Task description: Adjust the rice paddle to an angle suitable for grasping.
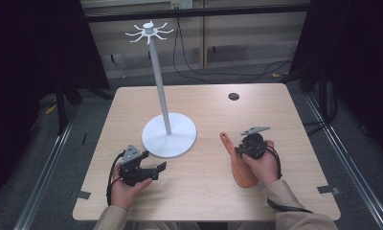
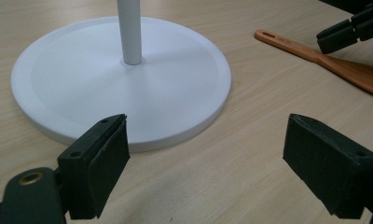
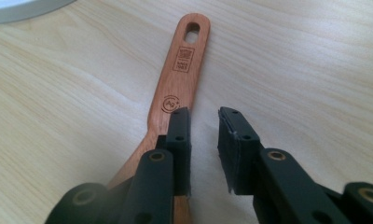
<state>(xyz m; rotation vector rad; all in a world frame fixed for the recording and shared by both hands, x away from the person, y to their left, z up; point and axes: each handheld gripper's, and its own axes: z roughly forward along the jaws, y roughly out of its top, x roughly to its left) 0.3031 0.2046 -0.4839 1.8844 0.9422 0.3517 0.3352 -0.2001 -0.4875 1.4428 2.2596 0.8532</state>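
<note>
Since hang hole sits at far end of wooden spatula (image 1: 241, 165), likely headed for hook stand (image 1: 169, 135) — judging from layout only. Spatula flat on surface (image 1: 204, 191), right half, handle tip pointing toward stand base, blade end nearer person and partly under right hand (image 1: 265, 163). Right tool (image 3: 202, 122) low over handle neck, jaws a little apart, not clamped; one jaw over handle edge near round logo, other jaw on bare wood beside it. Looks like lining up to pinch narrow handle rather than wide blade, keeps hole end free for a hook. Contact with handle: cannot tell. Left tool (image 1: 157, 168) resting near front-left of surface, jaws wide apart, holding nothing, aimed at white round base, just short of its rim. Probably parked ready to steady stand, base light-looking, pole tall, could tip when something gets hooked up top. Hooks (image 1: 149, 31) radiate from pole top, all bare. Stand roughly centre of surface, well apart from spatula blade, handle tip near base. Small dark round cap (image 1: 233, 96) at far side, not involved.
</note>
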